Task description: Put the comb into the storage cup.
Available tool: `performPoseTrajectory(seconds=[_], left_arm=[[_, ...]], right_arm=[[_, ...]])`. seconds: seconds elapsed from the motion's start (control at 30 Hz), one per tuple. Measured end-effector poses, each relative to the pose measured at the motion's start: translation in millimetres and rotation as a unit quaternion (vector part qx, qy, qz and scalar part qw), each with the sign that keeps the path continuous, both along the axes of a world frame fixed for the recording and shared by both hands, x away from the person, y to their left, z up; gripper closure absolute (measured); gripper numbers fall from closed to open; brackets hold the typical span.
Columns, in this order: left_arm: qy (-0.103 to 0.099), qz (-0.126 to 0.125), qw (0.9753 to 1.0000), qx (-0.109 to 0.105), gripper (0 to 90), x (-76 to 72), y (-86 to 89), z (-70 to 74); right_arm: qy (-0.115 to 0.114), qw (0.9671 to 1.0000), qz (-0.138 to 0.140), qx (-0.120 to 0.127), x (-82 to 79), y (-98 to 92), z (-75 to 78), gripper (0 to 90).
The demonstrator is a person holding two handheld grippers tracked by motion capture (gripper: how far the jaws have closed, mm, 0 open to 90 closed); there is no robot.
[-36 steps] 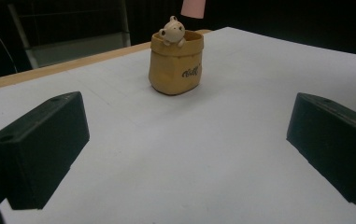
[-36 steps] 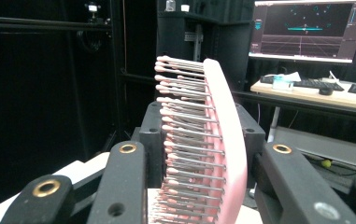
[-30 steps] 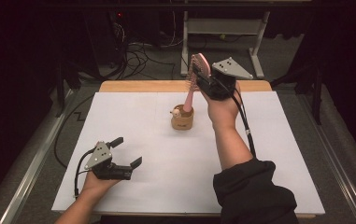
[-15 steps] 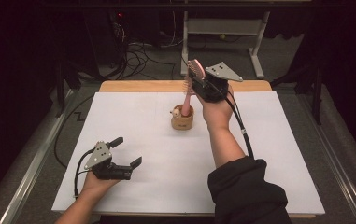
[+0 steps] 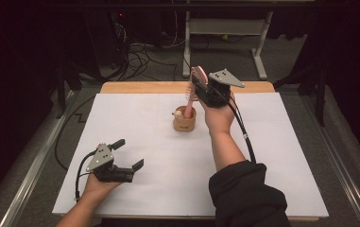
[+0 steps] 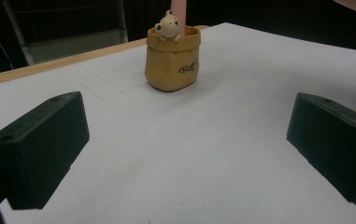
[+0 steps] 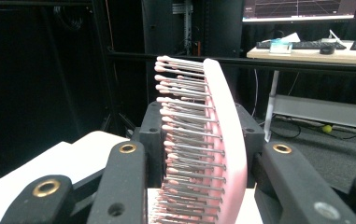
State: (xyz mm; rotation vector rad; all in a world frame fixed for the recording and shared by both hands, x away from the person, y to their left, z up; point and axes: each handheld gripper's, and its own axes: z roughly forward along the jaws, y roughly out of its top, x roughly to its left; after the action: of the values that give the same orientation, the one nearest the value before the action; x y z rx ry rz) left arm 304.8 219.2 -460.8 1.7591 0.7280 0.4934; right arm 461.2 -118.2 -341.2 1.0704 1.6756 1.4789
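A pink hairbrush [image 5: 194,90] stands upright with its handle down in a small tan pot [image 5: 184,120] that bears a little bear figure [image 6: 168,25] on its rim. My right gripper [image 5: 202,86] is shut on the brush head, whose pink bristles [image 7: 189,140] sit between the black jaws. The pot [image 6: 172,58] rests on the white table sheet, far centre. Near the front left of the table my left gripper [image 5: 127,152] lies low and open, nothing between its fingers [image 6: 40,149], and points toward the pot.
The white sheet [image 5: 272,156] covers the table, with a wooden edge [image 5: 140,87] at the far side. Beyond it are cables on the floor [image 5: 140,52] and a white desk frame [image 5: 225,28]. A desk with a keyboard [image 7: 306,45] stands in the background.
My right gripper has carried the brush up and slightly left, bringing it more upright over the pot. The left gripper has stayed where it was.
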Motion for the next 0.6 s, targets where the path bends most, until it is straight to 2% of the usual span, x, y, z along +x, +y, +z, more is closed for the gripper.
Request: performPoseTrajectory(seconds=[0.6], left_arm=[[0.002,0.001,1.0000,-0.004,0.0,-0.4,0.2,-0.2]], right_arm=[[0.012,0.9999,0.009,0.005,2.1,10.6,-11.6,65.7]])
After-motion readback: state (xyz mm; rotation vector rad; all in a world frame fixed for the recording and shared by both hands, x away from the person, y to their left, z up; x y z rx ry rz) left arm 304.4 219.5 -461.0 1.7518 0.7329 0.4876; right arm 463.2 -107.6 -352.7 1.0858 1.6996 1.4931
